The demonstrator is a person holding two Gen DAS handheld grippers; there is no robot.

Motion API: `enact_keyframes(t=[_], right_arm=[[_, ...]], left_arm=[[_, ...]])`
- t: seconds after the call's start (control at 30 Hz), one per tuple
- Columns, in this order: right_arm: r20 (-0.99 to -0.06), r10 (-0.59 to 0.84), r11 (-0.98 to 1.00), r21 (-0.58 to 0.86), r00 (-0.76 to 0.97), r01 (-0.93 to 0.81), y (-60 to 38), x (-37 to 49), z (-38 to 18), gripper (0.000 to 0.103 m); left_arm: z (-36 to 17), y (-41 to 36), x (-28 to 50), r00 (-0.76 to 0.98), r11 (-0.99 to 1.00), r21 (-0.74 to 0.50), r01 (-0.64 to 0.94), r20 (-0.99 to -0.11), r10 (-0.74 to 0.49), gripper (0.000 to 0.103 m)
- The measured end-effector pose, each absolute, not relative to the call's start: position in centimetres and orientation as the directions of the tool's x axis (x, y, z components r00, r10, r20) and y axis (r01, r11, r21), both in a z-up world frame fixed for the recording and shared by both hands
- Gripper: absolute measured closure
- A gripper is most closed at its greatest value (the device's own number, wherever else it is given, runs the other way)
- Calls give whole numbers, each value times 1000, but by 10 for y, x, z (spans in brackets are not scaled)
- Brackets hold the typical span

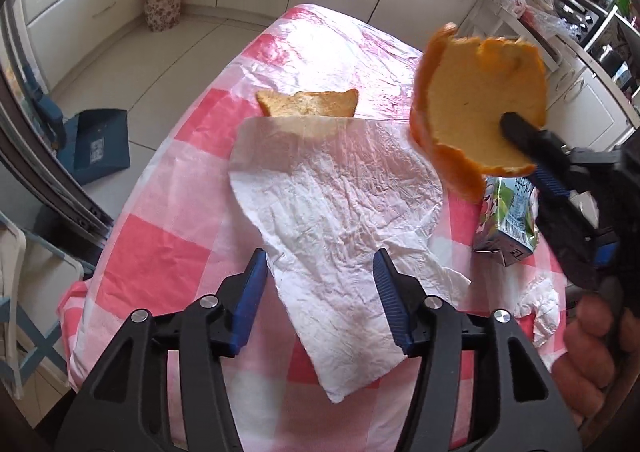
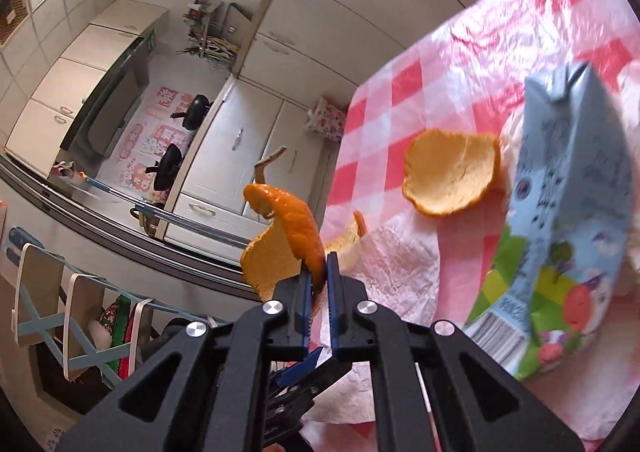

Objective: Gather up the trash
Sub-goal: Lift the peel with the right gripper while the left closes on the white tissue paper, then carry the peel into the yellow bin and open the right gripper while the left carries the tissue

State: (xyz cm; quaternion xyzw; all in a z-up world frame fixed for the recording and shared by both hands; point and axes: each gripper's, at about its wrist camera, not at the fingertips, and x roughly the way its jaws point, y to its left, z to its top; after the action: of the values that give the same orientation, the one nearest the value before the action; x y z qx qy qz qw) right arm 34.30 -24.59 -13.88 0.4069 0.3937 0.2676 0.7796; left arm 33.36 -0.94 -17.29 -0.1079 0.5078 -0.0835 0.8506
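Left wrist cam first: the left gripper (image 1: pixel 320 264) is hanging over the table (image 1: pixel 168 252) with its jaws apart, nothing pinched, just a crumpled white paper napkin (image 1: pixel 340 203) lying flat on the pink-and-white checked cloth underneath and between the blue fingertips (image 1: pixel 256 272). At the napkin's far edge a second bit of orange peel (image 1: pixel 308 103) pokes out, pale side up. Over on the right the right gripper (image 1: pixel 516 127) comes in with a big orange peel (image 1: pixel 480 99) clamped in it, lifted clear off the table, and right below that is a small juice carton (image 1: pixel 508 223) on the cloth. A hand (image 1: pixel 592 352) is in the lower right corner. Off the table there's a blue dustpan (image 1: pixel 100 143) on the floor and a floral bin (image 1: pixel 162 3) by the cabinets. Right wrist cam: the right gripper (image 2: pixel 320 260) is squeezed tight on the orange peel (image 2: pixel 288 236), which curls up and to the left past the table edge. The other orange peel (image 2: pixel 452 179) sits on the cloth like a little cup, just beside the juice carton (image 2: pixel 560 232), which looks blurry and huge this close. The paper napkin (image 2: pixel 400 264) is spread out just past the fingers.
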Motion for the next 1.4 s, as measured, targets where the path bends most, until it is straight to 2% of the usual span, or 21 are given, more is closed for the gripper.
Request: enact_keyframes(t=[0.03, 0.1, 0.17, 0.2, 0.3, 0.4, 0.57, 0.83, 0.97, 1.17, 1.37, 1.4], right_arm=[[-393, 736, 525, 845, 551, -99, -249, 342, -137, 95], [-385, 733, 521, 847, 560, -101, -256, 340, -134, 95], [-383, 728, 527, 844, 569, -105, -260, 338, -131, 95], [-381, 725, 530, 841, 573, -111, -264, 336, -129, 95], [-374, 717, 536, 835, 588, -122, -275, 331, -122, 95], [-365, 701, 540, 833, 613, -121, -291, 322, -117, 95], [-358, 656, 554, 826, 664, -102, -325, 301, -106, 95], [-383, 513, 613, 790, 768, -17, -411, 246, -95, 95], [-454, 371, 651, 750, 810, 122, -478, 210, -107, 95], [-670, 141, 657, 614, 729, 438, -566, 176, -153, 95], [-827, 79, 661, 462, 557, 592, -607, 187, -199, 95], [-844, 95, 667, 447, 528, 595, -609, 192, -207, 91]], left_arm=[[-173, -14, 334, 476, 968, -247, 41, -847, -236, 52], [-173, -23, 335, 485, 978, -201, 57, -850, -203, 67], [-174, -31, 335, 485, 984, -160, 80, -856, -178, 99], [-175, -34, 335, 476, 982, -167, 91, -858, -191, 102], [-173, -36, 332, 475, 977, -187, 102, -854, -213, 102], [-165, -29, 327, 483, 960, -259, 108, -830, -279, 102], [-127, -16, 306, 556, 888, -421, 186, -700, -449, 102], [-81, -28, 270, 576, 809, -494, 319, -576, -579, 102], [-58, -53, 258, 549, 756, -528, 387, -527, -649, 102], [-25, -132, 236, 459, 660, -543, 519, -475, -751, 102], [-16, -227, 220, 369, 588, -536, 606, -465, -805, 102], [-17, -243, 218, 352, 578, -536, 615, -469, -810, 102]])
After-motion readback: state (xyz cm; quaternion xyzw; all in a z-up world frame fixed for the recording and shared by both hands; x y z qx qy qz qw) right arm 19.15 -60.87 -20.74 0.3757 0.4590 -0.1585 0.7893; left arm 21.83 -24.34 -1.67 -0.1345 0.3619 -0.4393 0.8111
